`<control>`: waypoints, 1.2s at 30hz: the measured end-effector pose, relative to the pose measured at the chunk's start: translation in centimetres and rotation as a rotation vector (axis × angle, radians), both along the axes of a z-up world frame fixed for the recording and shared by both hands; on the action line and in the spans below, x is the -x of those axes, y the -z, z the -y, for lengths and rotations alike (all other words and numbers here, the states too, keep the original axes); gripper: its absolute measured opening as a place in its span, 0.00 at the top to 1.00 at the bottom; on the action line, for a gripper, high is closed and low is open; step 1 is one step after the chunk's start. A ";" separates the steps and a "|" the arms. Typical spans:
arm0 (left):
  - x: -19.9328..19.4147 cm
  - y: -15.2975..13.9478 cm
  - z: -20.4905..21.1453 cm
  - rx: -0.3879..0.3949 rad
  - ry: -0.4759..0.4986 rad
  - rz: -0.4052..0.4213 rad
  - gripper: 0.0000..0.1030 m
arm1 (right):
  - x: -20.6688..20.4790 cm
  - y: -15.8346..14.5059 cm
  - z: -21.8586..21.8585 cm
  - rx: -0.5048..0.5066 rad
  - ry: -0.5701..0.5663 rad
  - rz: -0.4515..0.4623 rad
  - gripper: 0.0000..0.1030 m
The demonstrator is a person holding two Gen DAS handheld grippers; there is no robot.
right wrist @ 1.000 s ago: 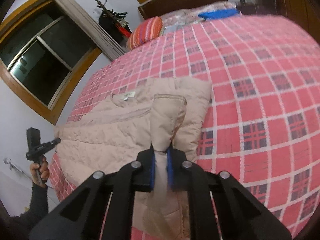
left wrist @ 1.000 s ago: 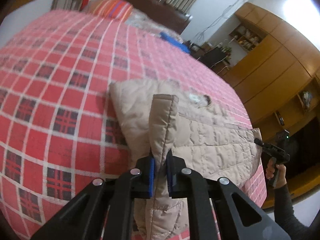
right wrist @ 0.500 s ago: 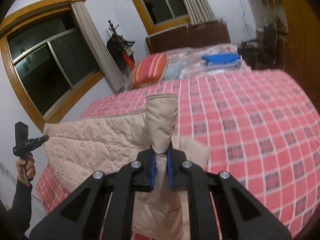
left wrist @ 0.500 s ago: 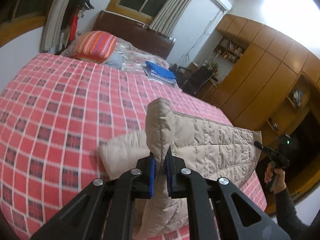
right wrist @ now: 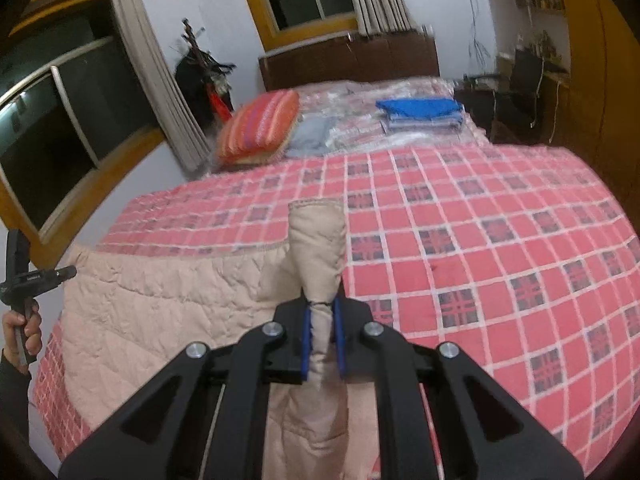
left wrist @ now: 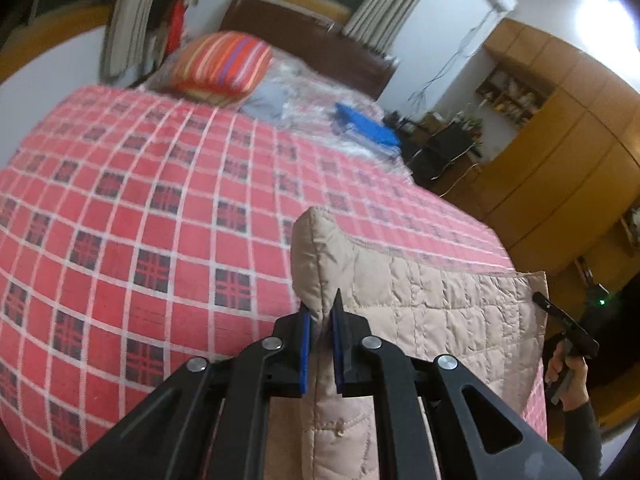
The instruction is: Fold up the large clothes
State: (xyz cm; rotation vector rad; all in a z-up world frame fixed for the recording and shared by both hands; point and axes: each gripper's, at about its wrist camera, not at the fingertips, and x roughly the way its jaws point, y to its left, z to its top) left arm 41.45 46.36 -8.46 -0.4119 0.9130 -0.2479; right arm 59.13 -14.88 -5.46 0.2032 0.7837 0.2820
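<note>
A beige quilted jacket (left wrist: 432, 312) hangs lifted above the near end of a bed covered in red checked cloth (left wrist: 140, 220). My left gripper (left wrist: 320, 324) is shut on one corner of it. In the right wrist view my right gripper (right wrist: 322, 320) is shut on the other corner, and the jacket (right wrist: 160, 304) stretches as a sheet to the left between the two. The other gripper shows in each view, held in a hand at the jacket's far edge (left wrist: 568, 328) (right wrist: 28, 280). The jacket's lower part is hidden behind the gripper bodies.
A striped orange pillow (right wrist: 260, 124) and a folded blue pile (right wrist: 420, 110) lie at the head of the bed by a dark headboard (right wrist: 352, 60). Wooden wardrobes (left wrist: 560, 152) stand to the right, windows (right wrist: 52, 120) to the left, a dark chair (left wrist: 448, 152) beside the bed.
Both grippers rose with the jacket's corners, lifting it off the bed from lying flat to hanging as a stretched sheet. Both views tipped up toward the headboard.
</note>
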 end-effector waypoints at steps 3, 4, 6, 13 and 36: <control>-1.6 3.2 -0.8 0.021 -0.021 -0.060 0.92 | -2.2 2.7 -0.2 -0.003 0.004 -0.061 0.92; -2.0 4.3 -1.1 0.029 -0.028 -0.082 0.92 | -2.6 3.4 -0.3 -0.004 0.003 -0.077 0.92; -2.6 6.0 -1.6 0.041 -0.039 -0.115 0.92 | -3.9 5.0 -0.3 -0.004 0.002 -0.116 0.92; -3.3 10.2 -2.5 0.067 -0.051 -0.190 0.92 | -6.2 9.2 0.2 -0.083 -0.005 -0.257 0.92; 0.0 7.0 1.4 0.162 0.026 -0.170 0.66 | -2.1 7.8 -0.1 -0.316 -0.091 -0.333 0.57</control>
